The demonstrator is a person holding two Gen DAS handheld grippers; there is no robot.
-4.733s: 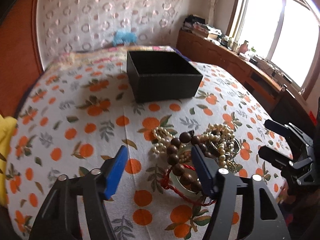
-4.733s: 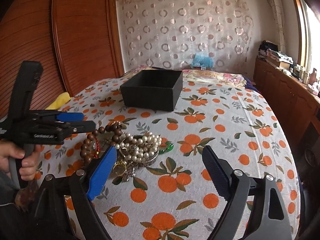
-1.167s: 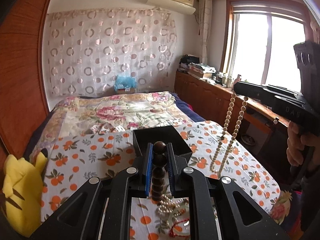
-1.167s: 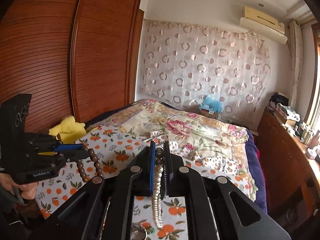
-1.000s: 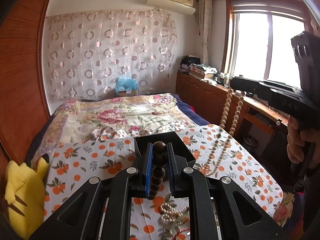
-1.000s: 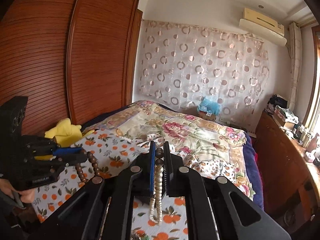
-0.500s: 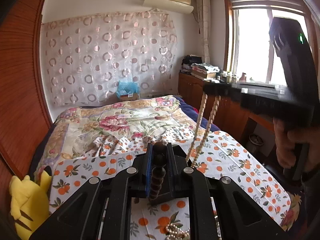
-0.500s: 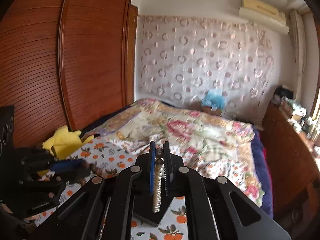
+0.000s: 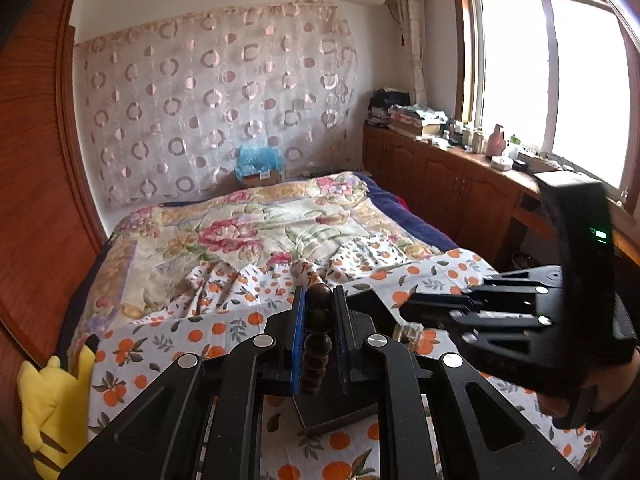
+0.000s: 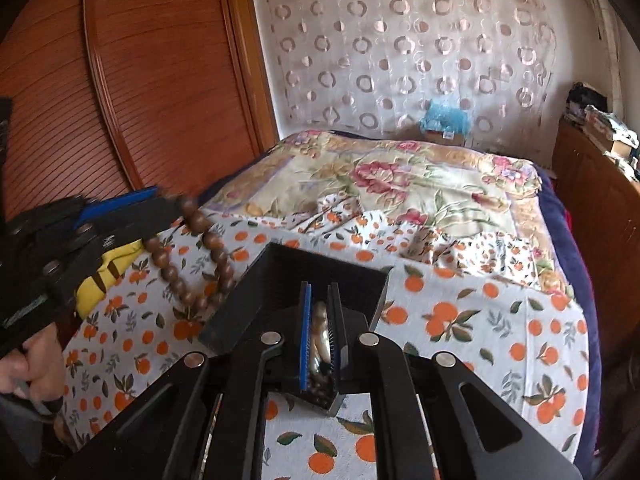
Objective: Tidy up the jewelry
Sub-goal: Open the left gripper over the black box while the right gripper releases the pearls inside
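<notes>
My left gripper [image 9: 318, 300] is shut on a string of brown wooden beads [image 9: 316, 344], held above the black box [image 9: 340, 404]. From the right wrist view the beads [image 10: 192, 264] hang in a loop from the left gripper [image 10: 160, 204], just left of the black box [image 10: 256, 300]. My right gripper [image 10: 319, 292] is shut on a pearl necklace [image 10: 320, 336], low over the box's open top. In the left wrist view the right gripper [image 9: 404, 312] sits right of the box, with a little of the pearl necklace [image 9: 406, 332] showing below it.
The box stands on an orange-print cloth [image 10: 480, 320] over a bed with a floral quilt [image 9: 256, 232]. A yellow plush toy [image 9: 52, 400] lies at the left edge. A wooden wardrobe [image 10: 120, 100] is left, a cabinet [image 9: 440, 184] and window right.
Both grippers have come down and forward toward the black box. The pearl necklace now hangs into the box, and the wooden beads hang beside its left wall.
</notes>
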